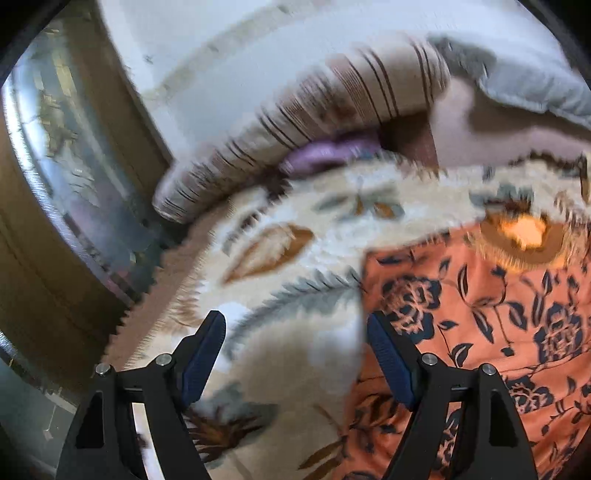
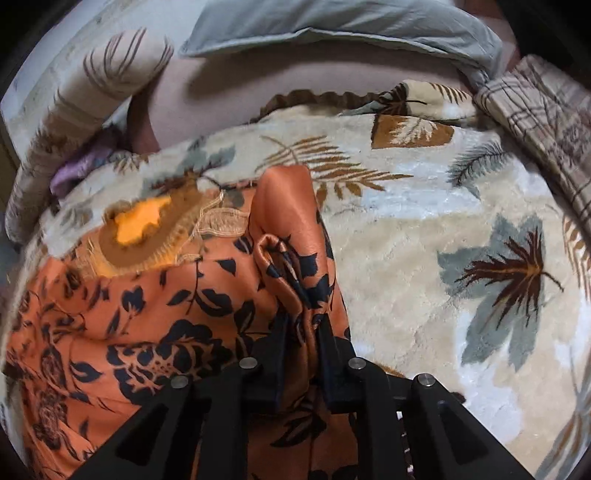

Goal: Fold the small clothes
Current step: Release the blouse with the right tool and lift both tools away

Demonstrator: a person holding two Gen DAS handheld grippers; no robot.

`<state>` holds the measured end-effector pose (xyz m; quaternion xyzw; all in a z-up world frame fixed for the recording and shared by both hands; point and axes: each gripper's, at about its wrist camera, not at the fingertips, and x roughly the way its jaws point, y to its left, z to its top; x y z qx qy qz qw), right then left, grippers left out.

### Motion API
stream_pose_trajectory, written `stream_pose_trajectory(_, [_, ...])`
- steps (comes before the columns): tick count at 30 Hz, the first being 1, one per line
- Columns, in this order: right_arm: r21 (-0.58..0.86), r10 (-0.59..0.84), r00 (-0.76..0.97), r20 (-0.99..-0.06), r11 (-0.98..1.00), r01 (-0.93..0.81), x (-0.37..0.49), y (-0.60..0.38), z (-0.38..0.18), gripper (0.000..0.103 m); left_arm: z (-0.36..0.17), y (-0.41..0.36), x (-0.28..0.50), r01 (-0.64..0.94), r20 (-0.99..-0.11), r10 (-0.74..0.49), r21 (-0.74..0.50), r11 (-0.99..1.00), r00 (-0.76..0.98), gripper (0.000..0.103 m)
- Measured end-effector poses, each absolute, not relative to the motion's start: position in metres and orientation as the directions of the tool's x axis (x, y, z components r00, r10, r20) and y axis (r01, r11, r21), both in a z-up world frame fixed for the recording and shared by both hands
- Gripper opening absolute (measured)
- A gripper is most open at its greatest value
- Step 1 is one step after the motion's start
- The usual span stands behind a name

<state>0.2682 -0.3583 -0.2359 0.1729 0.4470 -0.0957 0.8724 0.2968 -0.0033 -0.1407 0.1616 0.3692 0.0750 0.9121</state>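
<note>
I judged the fold to be at its very start. My right tongs [image 2: 301,328] had clamped on a bunched ridge of the orange garment [image 2: 147,295] along its right edge, the cloth pinched up between the two black fingers and standing in a soft crest just ahead of them. My left tongs [image 1: 295,332] stood wide with nothing between them, hanging over the leaf-patterned blanket [image 1: 295,236] right at the garment's left border, which lay just inside the right-hand finger. So one side was gripped and the other not yet taken; no fold showed as finished, and the lifting over and the flattening all looked left to do.

The garment lay spread on the blanket on the bed, near me, with pillows [image 2: 92,92] and a grey cover [image 2: 332,26] well beyond it. It was a thin, slightly glossy orange fabric printed with dark blue-black roses and leaves. At its far end sat a brown embroidered patch [image 2: 147,236] with a bright yellow-orange centre and pale lace trim, possibly the neckline, though I could not tell for sure. The cloth lay mostly flat but rumpled near my right grip. The left view was blurred.
</note>
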Motion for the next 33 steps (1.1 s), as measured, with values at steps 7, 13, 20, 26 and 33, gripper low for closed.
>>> stream_pose_trajectory(7, [0.295, -0.043, 0.69, -0.723, 0.883, 0.365, 0.242, -0.376, -0.2, 0.057, -0.198, -0.022, 0.338, 0.07, -0.739, 0.245, 0.368, 0.927, 0.628, 0.08])
stream_pose_trajectory(13, [0.216, -0.03, 0.745, -0.667, 0.949, 0.232, 0.243, -0.34, -0.179, 0.032, -0.181, -0.023, 0.326, 0.095, -0.739, 0.241, 0.381, 0.92, 0.629, 0.079])
stream_pose_trajectory(20, [0.117, 0.004, 0.569, -0.822, 0.98, 0.162, 0.27, -0.312, -0.233, 0.032, -0.196, -0.034, 0.323, 0.142, -0.74, 0.272, 0.444, 0.885, 0.616, 0.08])
stream_pose_trajectory(26, [0.119, 0.0, 0.654, -0.756, 0.983, 0.138, 0.239, -0.296, -0.188, 0.033, -0.143, -0.044, 0.284, 0.145, -0.678, 0.207, 0.424, 0.894, 0.705, 0.079])
stream_pose_trajectory(33, [0.129, -0.035, 0.762, -0.647, 0.979, 0.155, 0.184, -0.283, -0.131, 0.033, -0.075, -0.056, 0.201, 0.111, -0.545, 0.144, 0.407, 0.907, 0.826, 0.082])
